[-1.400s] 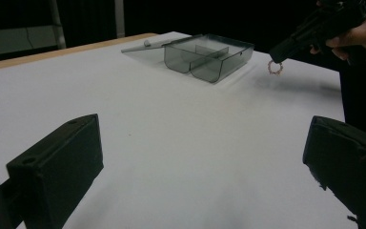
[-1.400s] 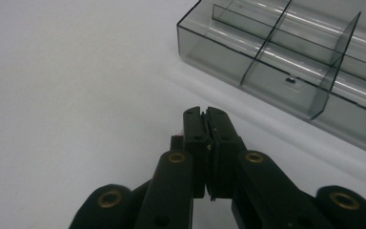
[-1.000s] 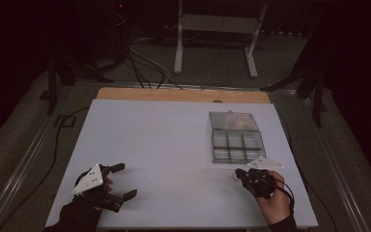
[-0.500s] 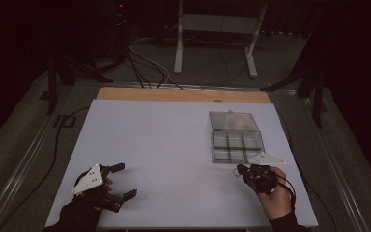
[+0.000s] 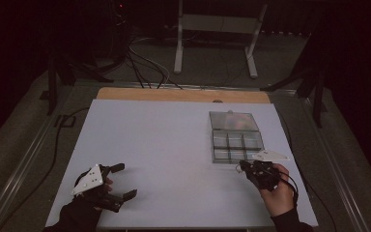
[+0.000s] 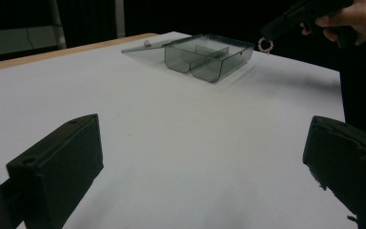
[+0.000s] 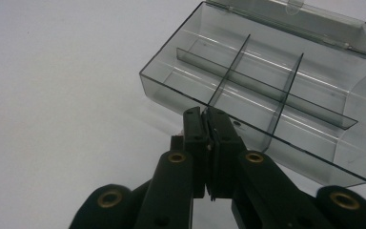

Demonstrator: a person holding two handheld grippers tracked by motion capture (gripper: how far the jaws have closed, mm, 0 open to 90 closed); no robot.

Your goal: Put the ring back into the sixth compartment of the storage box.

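The small pinkish beaded ring [image 6: 265, 45] hangs at the tip of my right gripper [image 5: 246, 166], pinched between its closed jaws. In the left gripper view I see it just beside the near wall of the clear grey plastic box with dividers [image 5: 236, 146], and a little above the table [image 5: 164, 145]. In the right gripper view the ring itself is hidden behind my jaws, so I cannot tell its exact orientation.

The box lies straight ahead of these jaws, near the right edge of the table, its lid [image 5: 234, 120] open and lying flat toward the far edge. Its long axis runs across my jaws, and the closest compartments are directly beyond the tips. I judge the coming move is only a short reach forward over the near wall.

My left gripper [image 5: 121, 181] is at the near left corner of the table, its jaws spread wide and empty, well apart from the box. So the right hand [image 5: 278, 193] is clearly the nearer one.
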